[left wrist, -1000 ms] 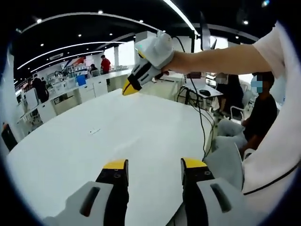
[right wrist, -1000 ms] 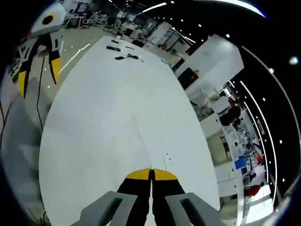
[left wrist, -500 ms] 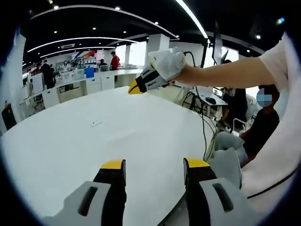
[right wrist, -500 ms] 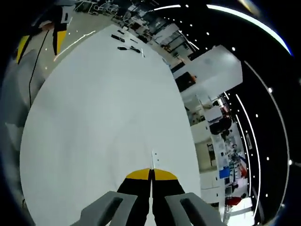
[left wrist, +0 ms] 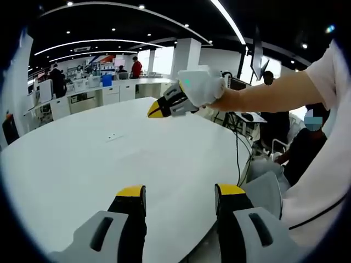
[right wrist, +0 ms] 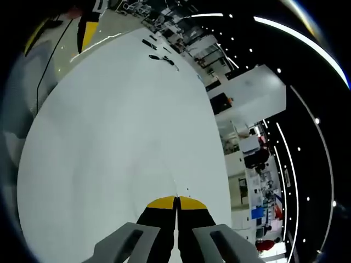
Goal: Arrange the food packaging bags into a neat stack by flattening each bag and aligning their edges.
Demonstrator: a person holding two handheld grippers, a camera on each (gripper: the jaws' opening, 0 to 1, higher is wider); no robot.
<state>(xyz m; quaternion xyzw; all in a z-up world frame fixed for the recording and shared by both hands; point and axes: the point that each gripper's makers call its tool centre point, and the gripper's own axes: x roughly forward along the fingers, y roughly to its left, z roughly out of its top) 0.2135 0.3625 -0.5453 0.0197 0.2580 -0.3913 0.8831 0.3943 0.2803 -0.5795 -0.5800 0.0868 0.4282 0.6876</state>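
Counter surface: the counter (left wrist: 137, 159) is a wide, rounded top, smooth matte white, with a curved edge; in the right gripper view the same counter (right wrist: 109, 142) runs away from the camera as a long pale oval.
Small items on the counter: a small flat white tag (left wrist: 113, 136) lies alone toward the far side of the counter; a few dark flat objects (right wrist: 159, 55) lie at the far end, too small to identify.
Food packaging bags: none can be made out on the counter in either view, so their position cannot be stated.
Left gripper: the left gripper (left wrist: 181, 193) has grey moulded bodies with black inner faces and yellow tips; the jaws stand wide apart with the bare counter between them, holding nothing and touching nothing that can be seen.
Right gripper: the right gripper (right wrist: 176, 200) has the same grey, black and yellow build; its jaws are pressed together tip to tip with nothing between them, poised above the near edge of the counter.
Right gripper, seen from the left gripper view: the right gripper (left wrist: 155, 111) is held in a hand in a white glove (left wrist: 203, 87), above the far part of the counter, yellow tips together.
Cable: a thin black cable (left wrist: 239, 159) hangs off the counter's right edge.
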